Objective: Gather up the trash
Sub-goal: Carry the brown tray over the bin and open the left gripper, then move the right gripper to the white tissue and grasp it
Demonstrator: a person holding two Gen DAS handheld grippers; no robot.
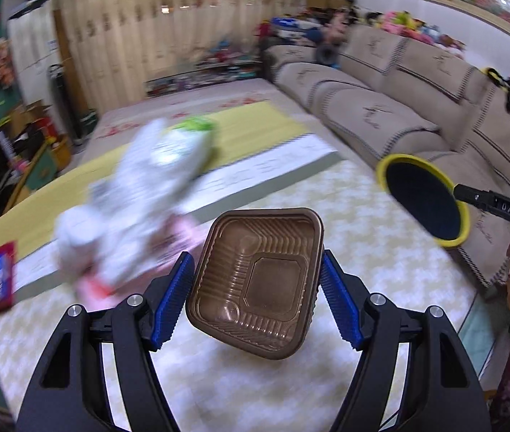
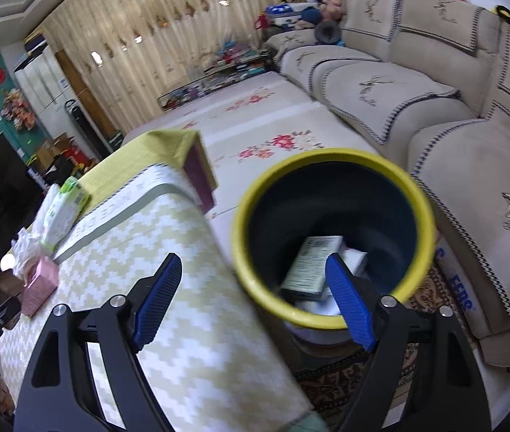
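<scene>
The table (image 1: 362, 216) with its zigzag cloth is the biggest thing here. Just beside its edge stands the bin (image 2: 330, 318) with a yellow rim, and some boxes already lie inside. The left gripper (image 1: 256, 298) holds a brown plastic tray (image 1: 255, 280) tight between its blue pads, up above the table. The right gripper (image 2: 255, 298) has wide, empty jaws. To do this well, bring the tray right over the bin's mouth before letting go.
</scene>
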